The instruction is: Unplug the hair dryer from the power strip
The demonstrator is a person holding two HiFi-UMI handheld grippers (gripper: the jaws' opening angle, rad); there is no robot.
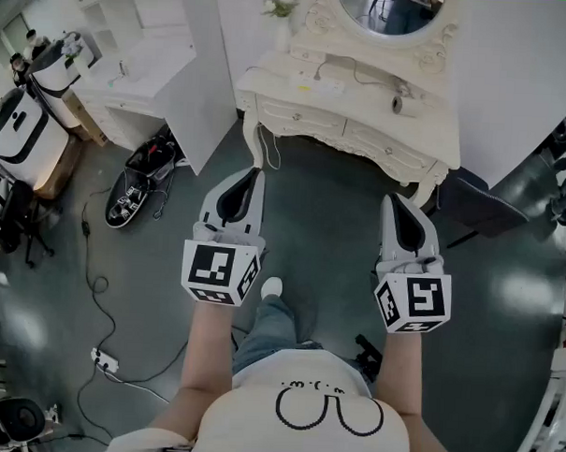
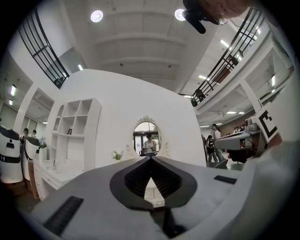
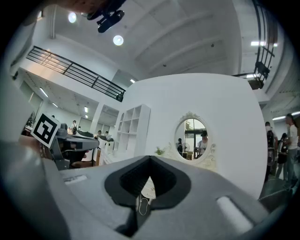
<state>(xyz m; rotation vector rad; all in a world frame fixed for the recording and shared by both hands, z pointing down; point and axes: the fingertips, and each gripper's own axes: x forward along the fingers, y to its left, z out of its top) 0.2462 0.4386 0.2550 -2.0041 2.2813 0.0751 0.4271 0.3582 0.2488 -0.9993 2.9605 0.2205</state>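
Observation:
A white vanity table [image 1: 298, 104] stands ahead of me. On its top lies a pale object with a dark round end [image 1: 401, 105], which looks like the hair dryer. A thin cord runs from it to a flat white block [image 1: 329, 82], too small to tell apart clearly. My left gripper [image 1: 253, 173] is held level over the floor, short of the table, jaws shut and empty [image 2: 150, 158]. My right gripper [image 1: 394, 199] is beside it at the same height, also shut with nothing between its jaws [image 3: 150, 158].
An oval mirror [image 1: 386, 9] tops the table. White shelving [image 1: 146, 36] stands at the left, with a black bag [image 1: 130, 200] on the floor beside it. Cables and a white power strip [image 1: 105, 360] lie on the floor. A dark chair [image 1: 485, 209] stands at the right.

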